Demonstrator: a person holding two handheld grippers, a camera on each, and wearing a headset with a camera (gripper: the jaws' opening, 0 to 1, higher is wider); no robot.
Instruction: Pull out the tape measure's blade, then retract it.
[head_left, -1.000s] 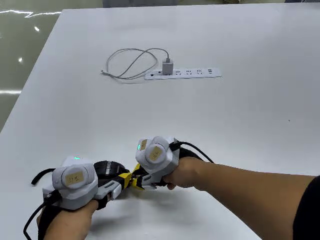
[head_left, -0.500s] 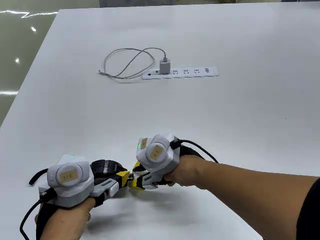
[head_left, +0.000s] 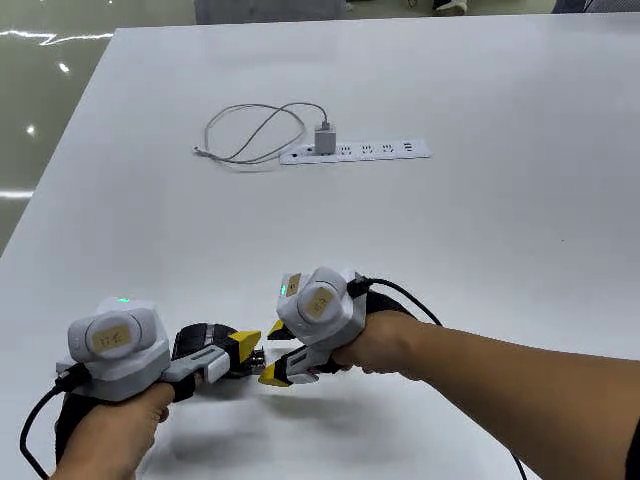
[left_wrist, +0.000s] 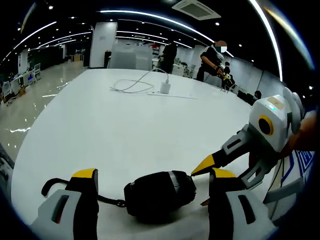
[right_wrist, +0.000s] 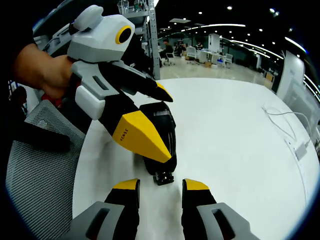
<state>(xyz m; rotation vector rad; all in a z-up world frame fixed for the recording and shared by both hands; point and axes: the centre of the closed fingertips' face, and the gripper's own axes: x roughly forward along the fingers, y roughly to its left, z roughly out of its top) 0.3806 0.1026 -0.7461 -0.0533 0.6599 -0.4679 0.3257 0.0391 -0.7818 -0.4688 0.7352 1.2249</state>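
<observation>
Black tape measure (left_wrist: 160, 195) lies on the white table (head_left: 480, 250), between the two jaws of your left gripper (left_wrist: 155, 176). These jaws stand wide, one on each side of the case. A small gap shows on both sides, so they have no hold of it. Your right gripper (right_wrist: 161, 186) faces the tape measure from the opposite side. Its jaws are a little apart, and the blade's end hook (right_wrist: 164, 177) is just in front of the tips, not clamped. Far behind the tape measure lies a power strip (head_left: 365, 150) with a charger (head_left: 325, 137) and a white cable (head_left: 250, 130).
</observation>
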